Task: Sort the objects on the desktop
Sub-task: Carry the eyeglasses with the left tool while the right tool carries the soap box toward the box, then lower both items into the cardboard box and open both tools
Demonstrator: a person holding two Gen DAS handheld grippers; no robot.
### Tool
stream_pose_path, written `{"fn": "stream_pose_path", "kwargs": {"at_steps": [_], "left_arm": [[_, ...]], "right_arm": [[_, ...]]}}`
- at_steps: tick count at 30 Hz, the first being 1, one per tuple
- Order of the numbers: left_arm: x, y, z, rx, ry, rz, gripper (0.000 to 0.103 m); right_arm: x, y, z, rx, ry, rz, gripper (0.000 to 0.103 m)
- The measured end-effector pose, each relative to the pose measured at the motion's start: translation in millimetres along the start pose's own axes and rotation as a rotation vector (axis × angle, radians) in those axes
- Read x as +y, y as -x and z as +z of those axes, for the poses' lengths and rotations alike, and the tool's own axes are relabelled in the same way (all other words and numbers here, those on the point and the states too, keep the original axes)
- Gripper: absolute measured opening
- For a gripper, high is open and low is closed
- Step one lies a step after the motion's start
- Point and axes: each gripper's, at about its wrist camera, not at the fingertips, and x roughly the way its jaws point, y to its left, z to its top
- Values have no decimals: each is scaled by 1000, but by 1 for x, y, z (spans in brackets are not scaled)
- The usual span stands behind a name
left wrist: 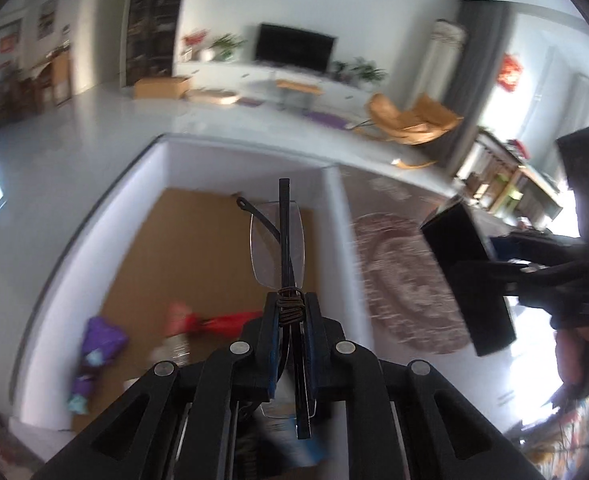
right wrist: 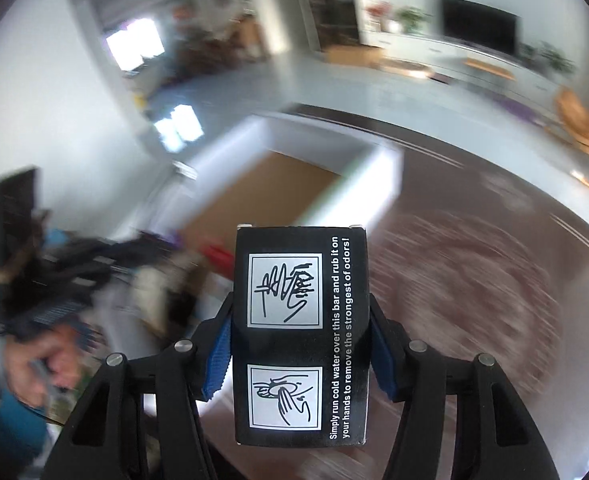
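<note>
My left gripper (left wrist: 290, 312) is shut on a pair of rimless glasses (left wrist: 278, 240) with dark arms, held above a white box (left wrist: 150, 168) with a brown cardboard floor. My right gripper (right wrist: 300, 320) is shut on a black carton (right wrist: 300, 332) printed with hand-washing pictures and white text. The carton and the right gripper also show in the left wrist view (left wrist: 466, 268) at the right. The white box shows in the right wrist view (right wrist: 386, 176) ahead and left of the carton.
In the box lie a purple packet (left wrist: 98, 340), a red item (left wrist: 222, 320) and a clear bottle (left wrist: 174, 350). A patterned brown mat (left wrist: 406, 280) covers the table right of the box. A living room lies beyond, blurred.
</note>
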Motion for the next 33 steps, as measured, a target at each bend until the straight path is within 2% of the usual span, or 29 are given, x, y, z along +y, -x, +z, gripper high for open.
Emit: {"fn": "stream_pose_path", "kwargs": {"at_steps": [3, 6, 7, 9, 10, 11, 14, 17, 18, 20, 23, 25, 29, 33], "left_arm": [[37, -24, -10, 80, 55, 68, 11], [57, -51, -25, 187, 79, 146, 13], [61, -58, -31, 211, 84, 175, 16], [68, -64, -42, 235, 108, 217, 42], [70, -64, -46, 233, 123, 227, 67], [71, -59, -50, 210, 133, 235, 80], [64, -40, -53, 125, 112, 247, 84], [51, -17, -54, 35, 107, 323, 96], [46, -9, -52, -3, 118, 359, 97], [40, -2, -46, -43, 138, 399, 98], [31, 13, -46, -54, 151, 410, 98], [25, 22, -49, -55, 161, 419, 98], [25, 35, -56, -61, 219, 502, 98], [30, 39, -60, -35, 233, 564, 98]], "right_arm": [[39, -50, 22, 41, 18, 72, 59], [65, -108, 23, 107, 43, 68, 59], [68, -122, 21, 129, 43, 69, 60], [71, -156, 12, 193, 10, 76, 64], [70, -164, 9, 210, -9, 75, 71], [70, -169, 6, 211, -25, 70, 74], [67, -160, 6, 174, -18, 75, 87], [65, -127, 6, 121, 53, -1, 94], [64, -117, 8, 100, 69, -21, 99], [64, -96, 9, 53, 91, -99, 102], [68, -82, 14, 42, 118, -189, 103], [69, -65, 12, -6, 134, -207, 103], [78, -40, 4, -107, 172, -247, 103], [86, -23, -1, -160, 196, -261, 103]]}}
